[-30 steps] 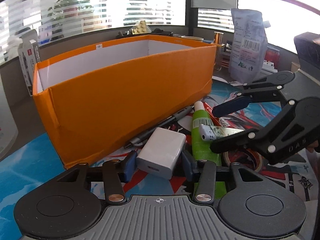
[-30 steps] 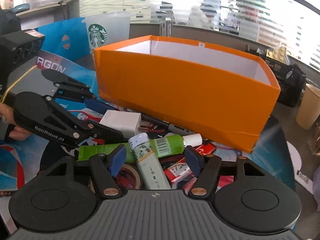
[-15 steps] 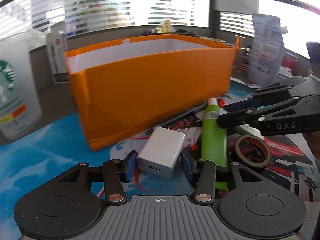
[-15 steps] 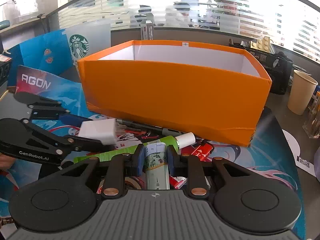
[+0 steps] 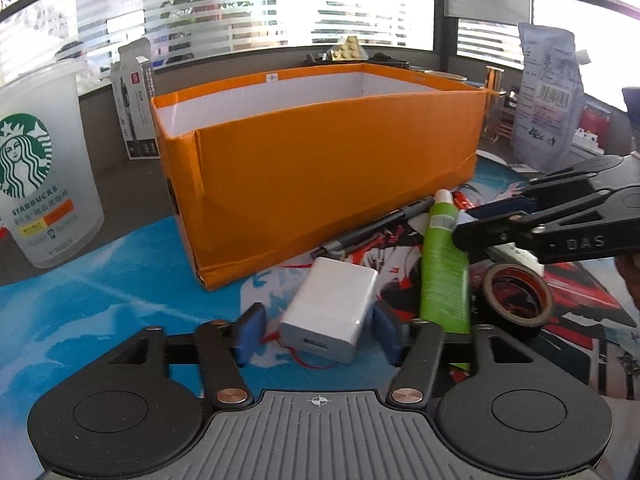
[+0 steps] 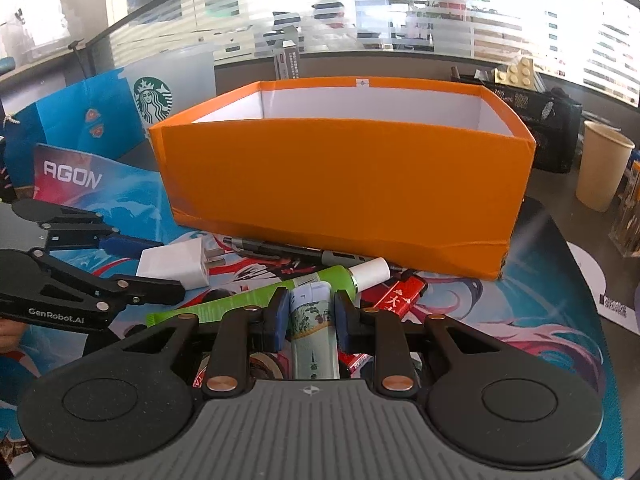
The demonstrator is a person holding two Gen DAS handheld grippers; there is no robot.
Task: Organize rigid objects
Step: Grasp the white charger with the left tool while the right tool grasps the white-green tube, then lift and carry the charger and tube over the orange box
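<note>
An open orange box (image 5: pixel 320 160) (image 6: pixel 344 176) stands on the printed mat. My left gripper (image 5: pixel 318 332) is open around a white charger (image 5: pixel 332 312), which lies on the mat between the blue pads with a gap on the left side. The charger also shows in the right wrist view (image 6: pixel 176 264). My right gripper (image 6: pixel 308 316) is shut on a pale printed lighter (image 6: pixel 314 332), held above a green tube (image 6: pixel 256 302) (image 5: pixel 442 264). A grey pen (image 5: pixel 376 228) (image 6: pixel 296 250) lies along the box's foot.
A roll of dark tape (image 5: pixel 518 294) and a red lighter (image 6: pixel 400 296) lie on the mat. A Starbucks cup (image 5: pixel 40 176), a pen carton (image 5: pixel 136 100), a pouch (image 5: pixel 548 96), a paper cup (image 6: pixel 604 168) and a blue bag (image 6: pixel 80 120) stand around the box.
My right gripper closed on the lighter and lifted it slightly. My left gripper swung left around the charger and its jaws opened wider.
</note>
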